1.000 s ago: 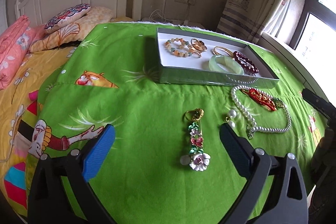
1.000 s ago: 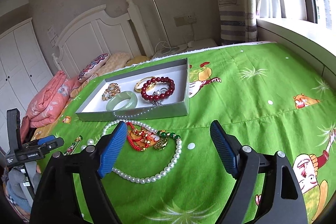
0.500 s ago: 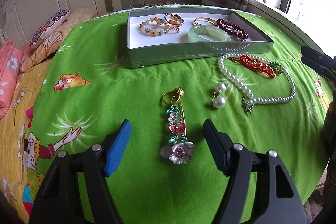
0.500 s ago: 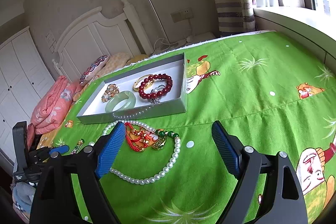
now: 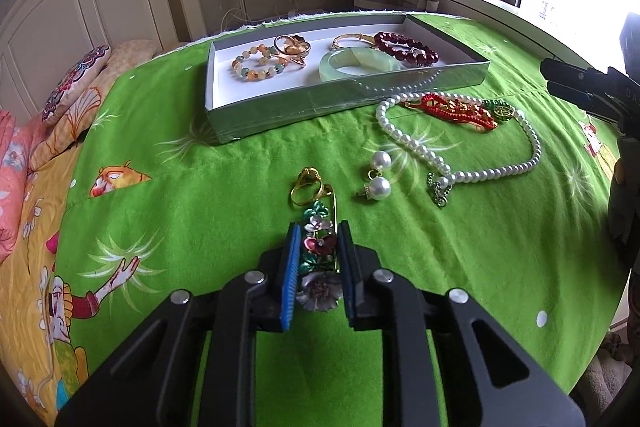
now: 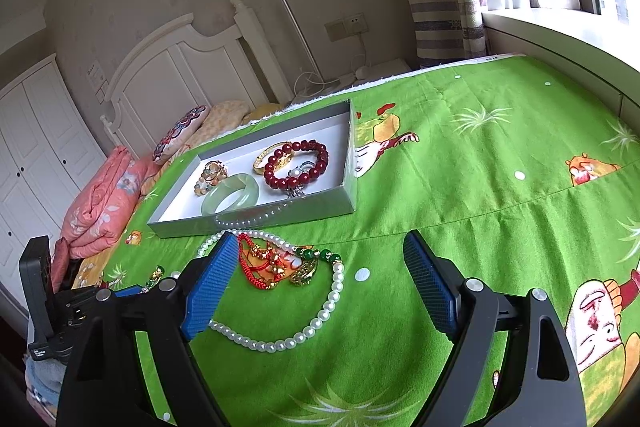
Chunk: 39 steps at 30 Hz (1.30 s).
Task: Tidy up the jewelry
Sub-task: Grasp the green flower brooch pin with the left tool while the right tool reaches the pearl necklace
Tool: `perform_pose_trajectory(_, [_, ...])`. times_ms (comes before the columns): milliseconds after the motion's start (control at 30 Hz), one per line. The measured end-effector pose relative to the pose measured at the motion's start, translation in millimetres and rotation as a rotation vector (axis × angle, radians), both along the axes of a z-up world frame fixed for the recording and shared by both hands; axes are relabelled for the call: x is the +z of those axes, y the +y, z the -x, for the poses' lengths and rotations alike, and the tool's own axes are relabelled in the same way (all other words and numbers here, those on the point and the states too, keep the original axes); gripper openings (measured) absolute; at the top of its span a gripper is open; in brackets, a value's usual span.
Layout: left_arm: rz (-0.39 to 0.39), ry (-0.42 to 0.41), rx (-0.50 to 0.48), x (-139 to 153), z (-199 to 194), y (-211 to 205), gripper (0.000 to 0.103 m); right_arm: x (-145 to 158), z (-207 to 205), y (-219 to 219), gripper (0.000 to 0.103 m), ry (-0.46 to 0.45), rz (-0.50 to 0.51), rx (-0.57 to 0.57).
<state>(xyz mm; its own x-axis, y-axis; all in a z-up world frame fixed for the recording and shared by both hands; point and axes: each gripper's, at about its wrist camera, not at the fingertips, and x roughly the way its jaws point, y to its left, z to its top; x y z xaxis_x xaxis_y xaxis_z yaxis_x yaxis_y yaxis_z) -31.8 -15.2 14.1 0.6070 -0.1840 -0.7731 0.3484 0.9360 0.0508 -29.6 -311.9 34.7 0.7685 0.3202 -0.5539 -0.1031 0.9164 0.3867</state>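
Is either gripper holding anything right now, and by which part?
Left gripper pinches the flower brooch across its middle flowers; right gripper is open, holding nothing.

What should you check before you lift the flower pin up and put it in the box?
1. Left gripper closed around the flower pin: ok.
2. Pads actually pinching it tight: cannot tell.
3. Gold ring clear of the pin's top end: not ok, they touch or overlap and it may drag along.
4. Free spot in the box: ok, the white floor at its left end is bare.
5. Right gripper out of the way: ok, open over the pearl necklace.
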Motion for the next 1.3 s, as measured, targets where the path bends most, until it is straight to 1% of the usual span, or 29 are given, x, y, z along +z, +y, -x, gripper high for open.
perform_pose_trajectory(67, [0.016,-0.003,-0.001,1.1,1.7,1.6,0.016,0.4,-0.2,0.0,0.082,-0.001,0.003,-0.001])
perform_pose_trajectory(167, [0.099,-0.008,-0.051,5.0,10.9,6.0,0.016,2.5,1.7,0.5,0.081,-0.014,0.007,-0.002])
perform_pose_trajectory(200, [0.107,-0.02,-0.065,5.2,15.2,5.8,0.016,3.3,2.6,0.5,0.081,-0.022,0.006,0.001])
perform_pose_trajectory(233, [0.132,-0.046,-0.079,9.0,20.0,8.5,0.016,4.0,4.4,1.1,0.081,-0.029,0.007,0.003])
perform_pose_trajectory(300, [0.197,-0.073,-0.098,13.7,25.5,15.9,0.016,4.4,5.0,2.1,0.081,-0.029,0.012,0.002])
perform_pose_trajectory(367, [0.264,-0.089,-0.093,17.0,28.3,25.0,0.016,6.5,5.7,4.6,0.081,-0.038,0.024,0.007])
perform_pose_trajectory(433, [0.334,-0.098,-0.059,18.9,28.0,38.2,0.016,8.9,7.4,13.9,0.081,-0.044,0.062,0.021])
perform_pose_trajectory(500, [0.379,-0.1,-0.019,19.4,27.1,47.1,0.016,8.5,7.6,31.3,0.081,-0.025,0.093,0.073])
perform_pose_trajectory(567, [0.414,-0.102,0.017,20.0,25.7,54.8,0.016,7.6,8.8,55.0,0.078,-0.013,0.117,0.144])
perform_pose_trajectory(667, [0.429,-0.093,0.031,19.9,23.9,59.0,0.016,10.5,13.5,95.1,0.072,-0.02,0.181,0.245])
perform_pose_trajectory(733, [0.426,-0.086,0.031,19.5,22.6,58.8,0.016,11.8,17.7,117.7,0.067,-0.025,0.227,0.303])
perform_pose_trajectory(867, [0.427,-0.073,0.024,17.6,21.5,57.9,0.016,5.7,24.5,147.8,0.063,-0.013,0.342,0.372])
perform_pose_trajectory(933, [0.431,-0.07,0.019,17.3,20.2,57.8,0.016,-1.9,23.5,152.6,0.063,0.02,0.402,0.382])
perform_pose_trajectory(1033, [0.434,-0.069,0.015,16.6,20.2,57.9,0.016,-7.3,16.1,147.5,0.063,0.068,0.377,0.414])
perform_pose_trajectory(1100, [0.435,-0.068,0.014,16.4,20.2,57.8,0.016,-12.5,12.7,149.6,0.063,0.088,0.414,0.431])
perform_pose_trajectory(1200, [0.436,-0.068,0.014,16.3,20.4,57.8,0.016,-20.3,5.7,156.6,0.063,0.126,0.436,0.476])
perform_pose_trajectory(1233, [0.432,-0.067,0.013,16.1,20.5,57.4,0.017,-23.1,3.6,159.8,0.063,0.141,0.453,0.495])
perform_pose_trajectory(1267, [0.427,-0.062,0.01,15.6,20.1,56.7,0.025,-23.2,3.1,161.6,0.063,0.133,0.464,0.508])
perform_pose_trajectory(1300, [0.416,-0.058,0.012,15.3,19.7,55.4,0.033,-23.2,2.2,163.1,0.06,0.128,0.472,0.525])
